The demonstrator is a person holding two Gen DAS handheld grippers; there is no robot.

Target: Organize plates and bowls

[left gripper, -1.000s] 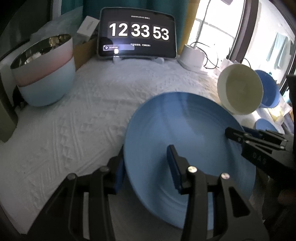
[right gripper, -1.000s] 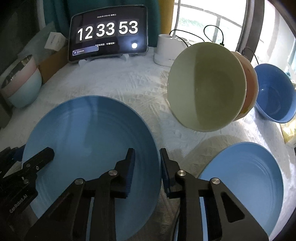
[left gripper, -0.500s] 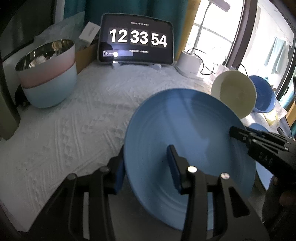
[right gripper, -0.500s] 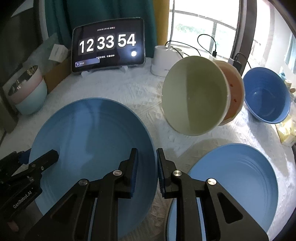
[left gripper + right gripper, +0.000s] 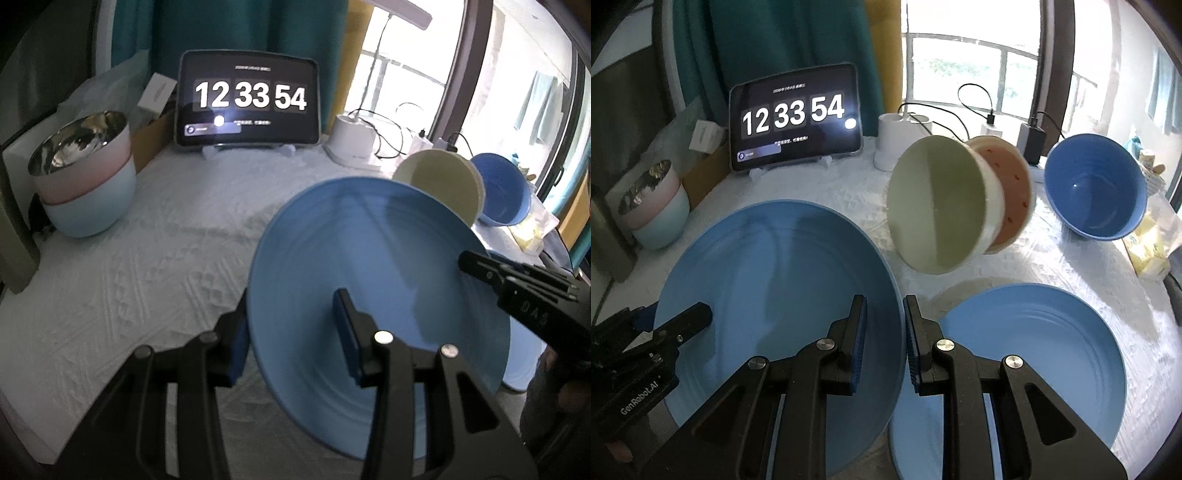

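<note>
On the left of the white-clothed tabletop (image 5: 147,258) sit stacked pink and pale-blue bowls (image 5: 86,177). The left gripper (image 5: 291,336) and the right gripper (image 5: 884,339) each pinch opposite rims of a large blue plate (image 5: 768,277), held tilted above the cloth. To its right a second blue plate (image 5: 1052,350) lies flat. Behind, a cream bowl (image 5: 938,206) leans on an orange bowl (image 5: 1012,192), with a blue bowl (image 5: 1097,188) farthest right.

The lifted plate (image 5: 775,280) sits left of a second plate (image 5: 1045,350); 3 bowls (image 5: 938,206) stand behind.
</note>
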